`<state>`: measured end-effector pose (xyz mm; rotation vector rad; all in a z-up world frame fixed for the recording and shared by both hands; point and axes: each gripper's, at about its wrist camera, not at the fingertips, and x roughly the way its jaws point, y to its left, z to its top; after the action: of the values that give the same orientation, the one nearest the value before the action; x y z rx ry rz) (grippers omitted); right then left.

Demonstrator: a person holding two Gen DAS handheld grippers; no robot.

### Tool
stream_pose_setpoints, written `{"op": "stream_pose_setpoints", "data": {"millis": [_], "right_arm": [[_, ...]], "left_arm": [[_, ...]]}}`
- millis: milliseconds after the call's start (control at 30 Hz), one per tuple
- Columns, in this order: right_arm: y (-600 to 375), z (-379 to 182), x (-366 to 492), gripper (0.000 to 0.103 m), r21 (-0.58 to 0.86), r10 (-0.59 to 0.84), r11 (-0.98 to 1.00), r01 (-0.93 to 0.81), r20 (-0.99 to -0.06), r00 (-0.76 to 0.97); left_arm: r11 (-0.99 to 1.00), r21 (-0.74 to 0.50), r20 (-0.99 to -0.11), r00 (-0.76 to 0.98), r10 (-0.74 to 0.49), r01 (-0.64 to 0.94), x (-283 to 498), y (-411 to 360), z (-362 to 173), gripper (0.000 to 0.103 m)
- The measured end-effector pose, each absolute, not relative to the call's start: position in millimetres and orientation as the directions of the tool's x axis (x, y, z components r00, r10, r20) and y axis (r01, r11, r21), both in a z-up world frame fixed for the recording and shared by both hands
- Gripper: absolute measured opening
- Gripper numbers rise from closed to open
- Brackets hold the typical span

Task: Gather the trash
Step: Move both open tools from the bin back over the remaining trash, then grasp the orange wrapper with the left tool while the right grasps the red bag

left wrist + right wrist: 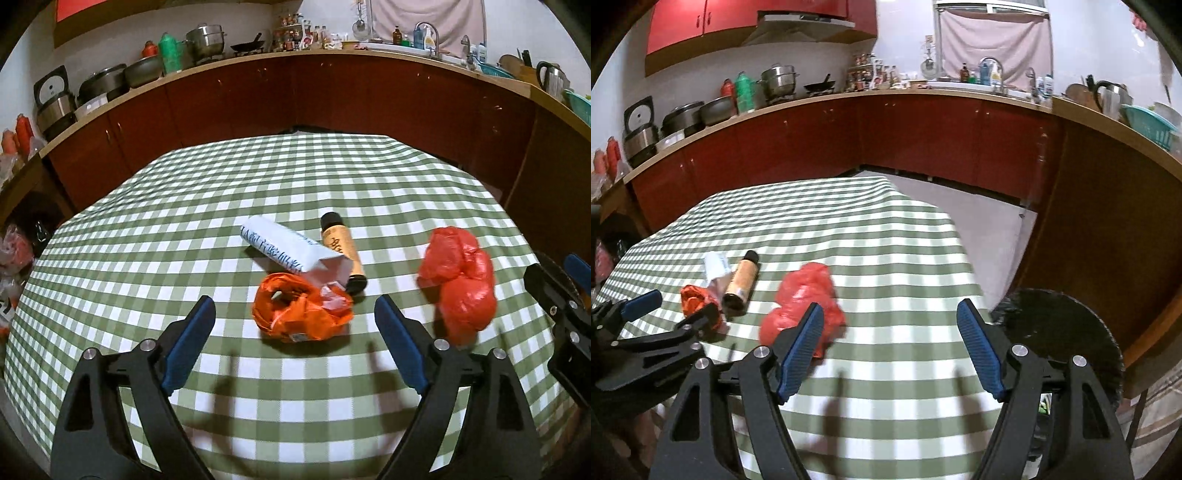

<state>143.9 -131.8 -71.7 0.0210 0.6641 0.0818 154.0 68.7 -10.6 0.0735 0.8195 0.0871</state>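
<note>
On the green checked tablecloth (184,236) lie a crumpled orange bag (299,312), a white printed carton (291,251), a tan bottle with a black cap (341,251) and a red plastic bag (461,284). My left gripper (295,308) stands open just short of the orange bag, which shows between its blue pads with clear gaps either side. My right gripper (890,314) is open over bare cloth; the red bag (805,302) lies partly behind its left finger (801,350). The bottle (740,284) and the orange bag (696,301) lie further left.
A black-lined bin (1063,332) stands off the table's right edge. Red kitchen cabinets (332,96) with a worktop full of pots and bottles wrap around behind. The other gripper (646,332) shows at the lower left of the right wrist view.
</note>
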Motion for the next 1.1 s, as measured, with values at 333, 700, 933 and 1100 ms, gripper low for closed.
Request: {"op": "stream_pose_setpoints", "data": {"millis": [333,700,933,1100], "right_arm": [[-104,-75,158,0.073,0.035,0.109,0.993,-0.114,-0.642,0.759],[-94,-73,161,0.074,0.035,0.122,0.991,-0.130,-0.645,0.754],[-84,-73,165,0.074,0.037,0.136,0.988,-0.148,-0.655,0.743],[-77,-71,165,0.074,0.031,0.140,0.987,-0.158,-0.653,0.744]], "left_arm": [[0.998,0.056,-0.760,0.647,0.065,-0.035,171,86,-29,0.087],[1.000,0.019,-0.766,0.642,0.020,-0.008,164,97,-31,0.053],[1.000,0.030,-0.751,0.659,0.028,-0.008,151,105,-23,0.053],[0.999,0.042,-0.749,0.660,0.054,-0.034,145,118,-19,0.052]]}}
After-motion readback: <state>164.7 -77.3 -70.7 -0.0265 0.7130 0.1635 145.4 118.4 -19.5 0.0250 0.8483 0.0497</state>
